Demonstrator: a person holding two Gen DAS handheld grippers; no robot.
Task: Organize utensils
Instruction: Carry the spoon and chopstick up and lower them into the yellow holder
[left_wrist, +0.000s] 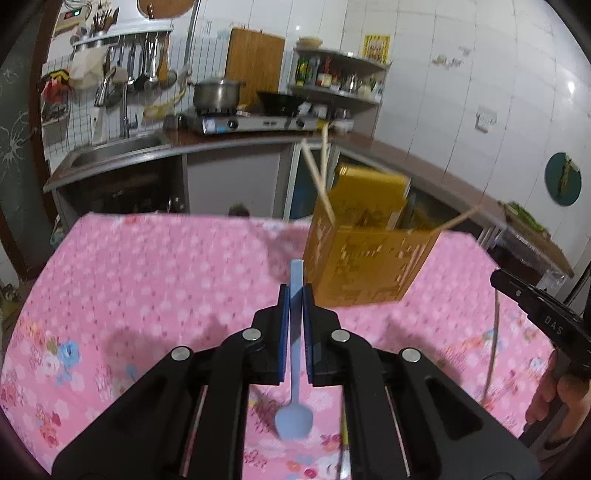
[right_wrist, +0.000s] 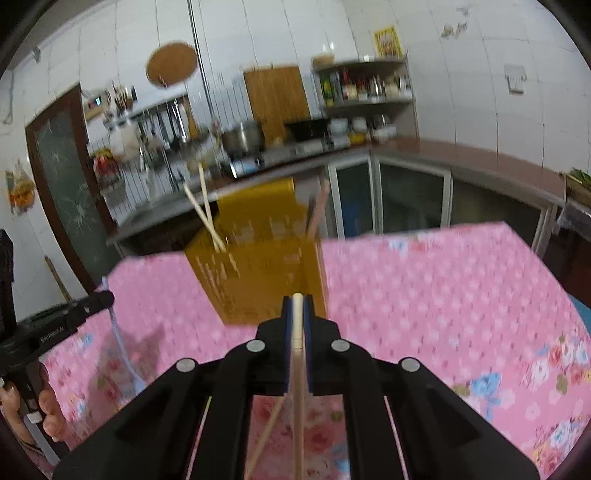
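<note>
Chopsticks, thin pale wood, sit clamped in the right tongs. Left tongs grip a smooth blue plastic spoon. A perforated yellow holder stands near the pink floral surface's far edge.

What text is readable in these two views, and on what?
"DAS" on the side of the right gripper, seen from the left wrist view.
White lettering on the left gripper body in the right wrist view: too blurred to read.
Yellow poster on the wall tiles: print too small to read.
Bottle labels on the corner shelf: blurred, unreadable.
Cut-out pattern on the yellow utensil holder: not legible as text.
</note>
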